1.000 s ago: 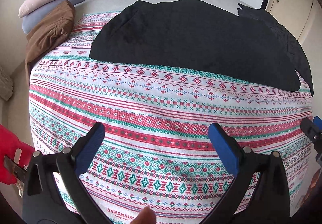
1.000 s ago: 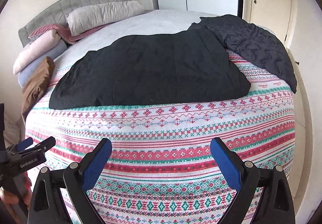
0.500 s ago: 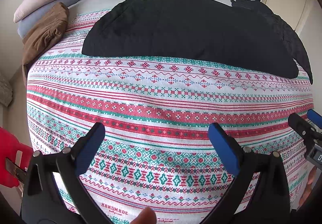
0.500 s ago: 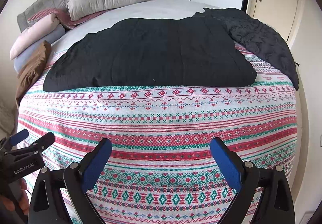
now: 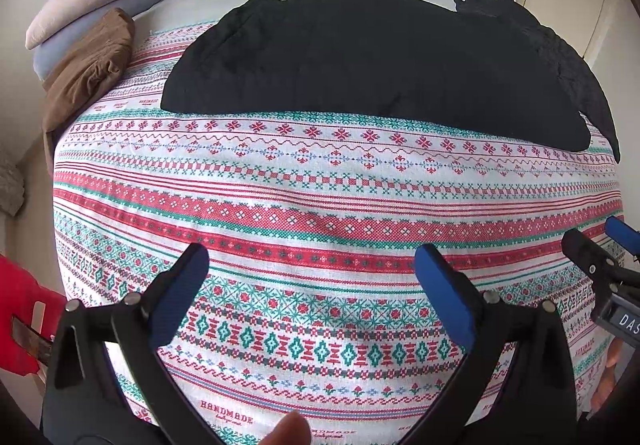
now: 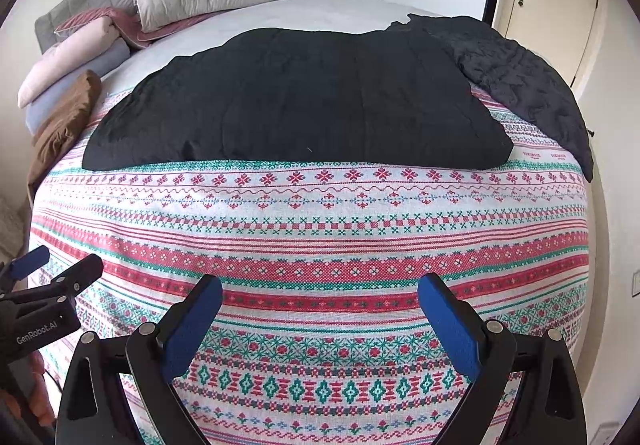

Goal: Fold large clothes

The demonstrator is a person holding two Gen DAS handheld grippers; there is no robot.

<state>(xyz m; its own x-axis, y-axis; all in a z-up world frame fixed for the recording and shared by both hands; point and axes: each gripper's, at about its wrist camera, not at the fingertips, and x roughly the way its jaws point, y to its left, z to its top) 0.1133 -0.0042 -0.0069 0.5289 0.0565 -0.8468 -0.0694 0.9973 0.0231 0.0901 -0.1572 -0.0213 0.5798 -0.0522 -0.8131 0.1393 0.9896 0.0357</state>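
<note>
**A:** Left side of the bed (image 6: 352, 5) first: a brown bundle (image 5: 88, 65) at the edge, rolled pillows (image 5: 88, 1) behind it by the headboard. Any of it in a basket or box?

**B:** None that I can see. No container in either view; everything lies straight on the bed.

**A:** Moving to the middle, then. The patterned blanket (image 5: 320, 225) is spread flat across the near half, and the black quilt (image 6: 300, 101) lies on its far part, with a darker knitted piece (image 6: 528, 85) hanging off the right edge.

**B:** And the grippers?

**A:** The left gripper (image 5: 312, 277) hovers over the blanket's near band, fingers wide apart, nothing between them. The right gripper (image 6: 320, 309) does the same further right, fingers also spread and empty. Each shows at the edge of the other's view.

**B:** So which step is this?

**A:** Hard to settle. The quilt looks like a tidy slab, possibly already doubled over, yet the blanket lies fully spread. It fits lining up for a fold, or standing off after smoothing one.

**B:** If a fold is coming?

**A:** My guess: each gripper needs a near corner or hem, pinched cleanly through one layer, then lifted evenly so the cloth doesn't skew.
</note>
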